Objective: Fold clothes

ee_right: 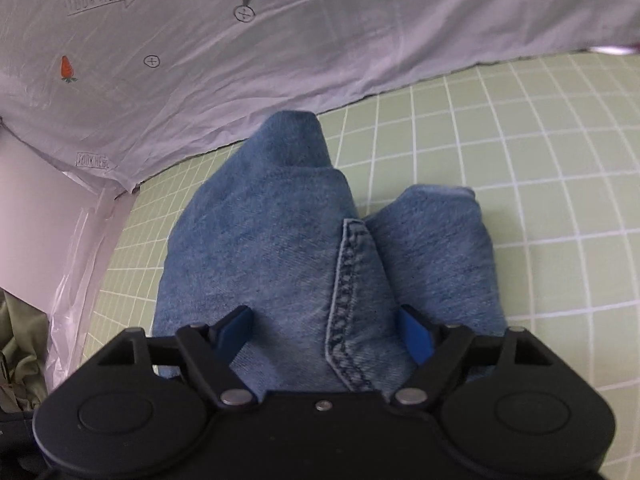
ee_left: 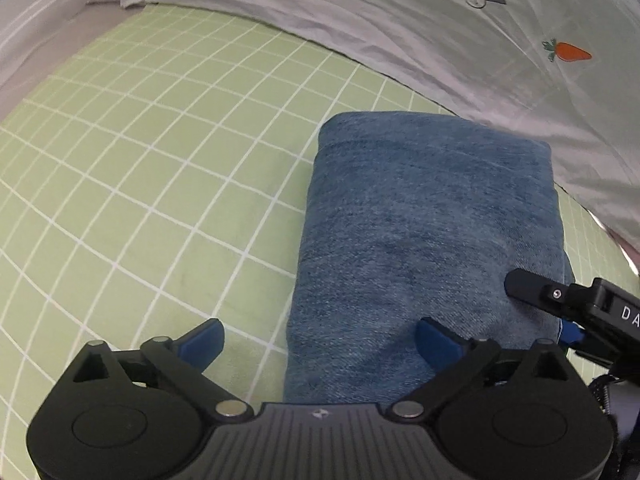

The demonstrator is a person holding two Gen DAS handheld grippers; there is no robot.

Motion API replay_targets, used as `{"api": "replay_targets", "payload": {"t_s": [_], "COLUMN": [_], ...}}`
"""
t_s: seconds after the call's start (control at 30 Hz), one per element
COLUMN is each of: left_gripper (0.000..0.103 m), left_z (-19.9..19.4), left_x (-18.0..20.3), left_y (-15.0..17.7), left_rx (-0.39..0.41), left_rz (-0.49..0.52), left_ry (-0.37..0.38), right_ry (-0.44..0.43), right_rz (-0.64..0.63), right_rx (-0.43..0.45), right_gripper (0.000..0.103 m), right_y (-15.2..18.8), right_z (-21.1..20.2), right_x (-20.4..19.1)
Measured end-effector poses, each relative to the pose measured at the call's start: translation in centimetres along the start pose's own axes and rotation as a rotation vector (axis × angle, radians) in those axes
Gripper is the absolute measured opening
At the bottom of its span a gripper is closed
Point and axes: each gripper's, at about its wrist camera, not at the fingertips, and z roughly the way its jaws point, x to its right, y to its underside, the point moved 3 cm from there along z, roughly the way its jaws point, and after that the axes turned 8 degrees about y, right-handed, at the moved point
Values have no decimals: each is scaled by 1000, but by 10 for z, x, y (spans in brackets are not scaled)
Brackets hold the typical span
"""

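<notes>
The left hand-held gripper (ee_left: 320,344) hangs low with fingers spread wide; the right hand-held gripper (ee_right: 326,330) is likewise spread, one fingertip (ee_left: 520,282) pointing leftward.

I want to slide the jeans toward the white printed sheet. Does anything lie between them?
No. In the right wrist view only bare green checked sheet separates the folded jeans from the white printed sheet.

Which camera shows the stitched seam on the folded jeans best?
The right wrist view: the stitched seam runs down the folded jeans between the open right gripper fingers. The left wrist view shows only smooth denim, no seam.
</notes>
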Motion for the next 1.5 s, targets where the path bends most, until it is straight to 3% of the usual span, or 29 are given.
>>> {"api": "replay_targets", "payload": {"t_s": [0.07,0.1,0.13,0.2,0.43,0.5,0.6,0.67,0.73,0.9,1.0,1.03,1.1,1.17,1.2,1.23,1.27,1.3,1.5], "left_gripper": [103,103,103,103,102,102,102,102,102,102,100,100,89,76,62,55,45,42,36], "left_z": [2,3,4,2,-28,-25,-10,-2,3,17,23,24,25,18,14,8,1,-6,-55], "left_x": [-3,-3,-2,3,30,34,33,32,29,24,25,27,30,30,30,29,29,32,65], "left_y": [0,0,-1,-1,-5,-5,2,8,11,13,14,15,16,17,18,19,20,22,50], "left_rx": [-7,-8,-7,-5,36,24,-32,-58,-72,-101,-107,-111,-117,-109,-103,-95,-84,-77,-56], "left_rz": [-23,-29,-26,-2,70,77,83,91,77,7,-9,-9,0,6,8,7,6,19,162], "left_ry": [12,15,15,10,96,110,84,83,102,172,215,234,249,259,265,281,305,318,376], "right_ry": [-26,-42,-54,-67,-116,-73,36,91,103,107,54,34,-1,-4,-11,-20,-29,-43,5], "right_rz": [15,11,17,40,123,151,214,235,229,170,197,208,220,229,234,238,242,249,213], "right_rx": [2,7,16,42,134,128,88,76,71,22,6,3,24,37,44,52,60,68,132], "right_gripper": [68,47,36,27,20,20,31,46,73,88,90,97,99,85,67,54,46,36,31], "right_y": [0,1,2,4,11,14,21,25,25,21,22,21,24,25,27,30,33,35,65], "right_z": [0,-3,-9,-27,-91,-96,-85,-77,-73,-50,-40,-35,-31,-31,-35,-41,-47,-55,-124], "right_x": [3,4,5,6,11,23,53,67,68,65,67,66,63,59,58,57,56,54,35]}}
